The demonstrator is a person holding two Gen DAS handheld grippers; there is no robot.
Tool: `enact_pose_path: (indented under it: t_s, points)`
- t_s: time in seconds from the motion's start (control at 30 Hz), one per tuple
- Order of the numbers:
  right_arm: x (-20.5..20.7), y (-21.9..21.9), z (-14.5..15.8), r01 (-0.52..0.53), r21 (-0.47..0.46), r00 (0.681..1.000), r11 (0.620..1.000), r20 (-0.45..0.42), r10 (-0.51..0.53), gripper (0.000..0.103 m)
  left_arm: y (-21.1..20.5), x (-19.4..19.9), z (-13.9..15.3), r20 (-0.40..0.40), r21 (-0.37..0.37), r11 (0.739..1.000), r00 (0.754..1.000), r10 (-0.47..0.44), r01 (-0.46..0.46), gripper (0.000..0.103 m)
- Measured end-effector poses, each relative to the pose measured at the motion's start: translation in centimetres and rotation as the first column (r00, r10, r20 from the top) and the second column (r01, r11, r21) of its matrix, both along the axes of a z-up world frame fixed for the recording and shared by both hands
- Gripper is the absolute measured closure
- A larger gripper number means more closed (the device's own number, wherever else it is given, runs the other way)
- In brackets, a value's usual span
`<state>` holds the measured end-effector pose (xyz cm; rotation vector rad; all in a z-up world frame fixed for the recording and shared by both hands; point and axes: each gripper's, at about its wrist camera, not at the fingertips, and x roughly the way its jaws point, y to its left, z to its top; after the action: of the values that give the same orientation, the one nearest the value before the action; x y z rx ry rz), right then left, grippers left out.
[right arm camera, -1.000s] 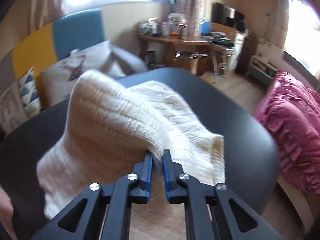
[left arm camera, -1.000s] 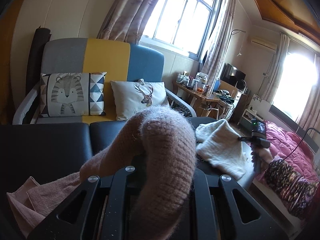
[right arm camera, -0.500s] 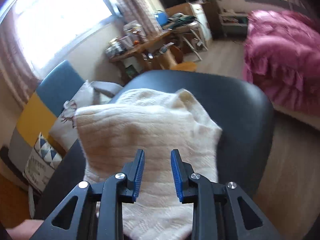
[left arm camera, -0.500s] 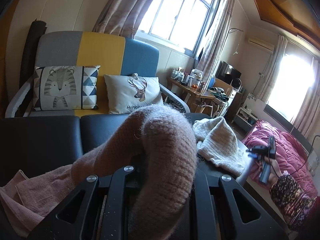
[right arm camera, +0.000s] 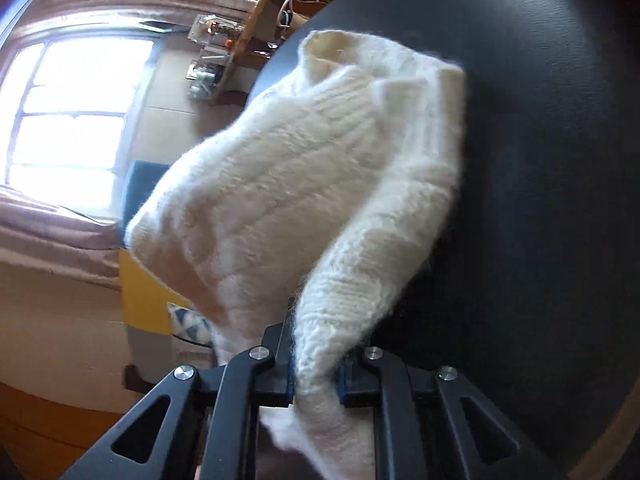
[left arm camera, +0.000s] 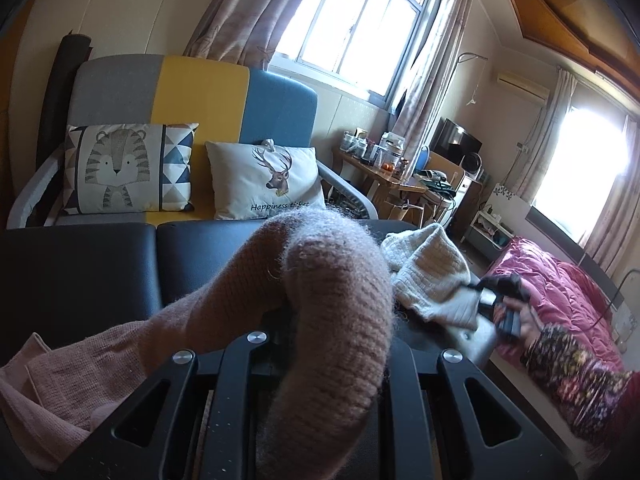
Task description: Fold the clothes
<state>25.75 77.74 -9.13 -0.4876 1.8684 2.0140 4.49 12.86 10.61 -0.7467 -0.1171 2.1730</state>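
A fuzzy pink knit sweater (left arm camera: 332,300) rose in a thick hump across the left tool (left arm camera: 328,344), its fabric pinched between the black fingers and trailing down toward 8 o'clock, where the flatter pink body of the garment lay on the black padded worktop (left arm camera: 92,272). The fingertips themselves were buried under the wool, so only the grip on the sweater could be made out.

At 3 o'clock from that hump, a cream cable-knit sweater (left arm camera: 428,272) sat near the worktop's far right edge. The right tool (right arm camera: 316,376) was clamped on a fold of this cream sweater, blue-padded fingers (right arm camera: 289,372) pressing it from either side; the wrist view was tilted and blurred, with the knit stretching up from the tool toward 11 o'clock and the rest draped against the dark worktop at 1 o'clock. In the left wrist view the same tool appeared at 3 o'clock, held by a person's hand (left arm camera: 520,312) in a dark floral sleeve (left arm camera: 568,368).

Behind the worktop stood a sofa (left arm camera: 200,92) in grey, yellow and blue panels, carrying a tiger-print cushion (left arm camera: 124,168) and a deer-print cushion (left arm camera: 268,180). A cluttered wooden desk (left arm camera: 396,180) stood under the window at 1 o'clock, and a bed with a magenta quilt (left arm camera: 560,280) lay at 3 o'clock.
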Motion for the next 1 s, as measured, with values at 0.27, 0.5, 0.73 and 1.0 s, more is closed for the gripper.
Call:
enact_pose_path:
  t_s: [0.27,0.5,0.73,1.0]
  points:
    - [-0.2,6.2,16.5,0.256,0.354,0.966,0.9,-0.123,-0.226,0.092,0.5,0.0,-1.0,0.018,-0.011,1.0,1.0,-0.021,0.021,0.086]
    - [-0.1,6.4,12.3,0.007,0.51,0.814,0.86,0.497,-0.301,0.073,0.0,-0.4,-1.7,0.053,0.005,1.0,0.998,-0.024,0.024,0.084]
    - [1.9,-1.1,7.4,-0.235,0.584,0.619,0.777,0.706,-0.343,0.073,-1.0,-1.0,-2.0,0.079,0.029,1.0,0.997,-0.004,0.002,0.084]
    - [-0.9,-15.5,12.5,-0.289,0.716,0.886,0.636,0.452,-0.106,0.072,-3.8,-2.7,-1.3,0.1,0.063,0.996,0.993,0.058,-0.065,0.084]
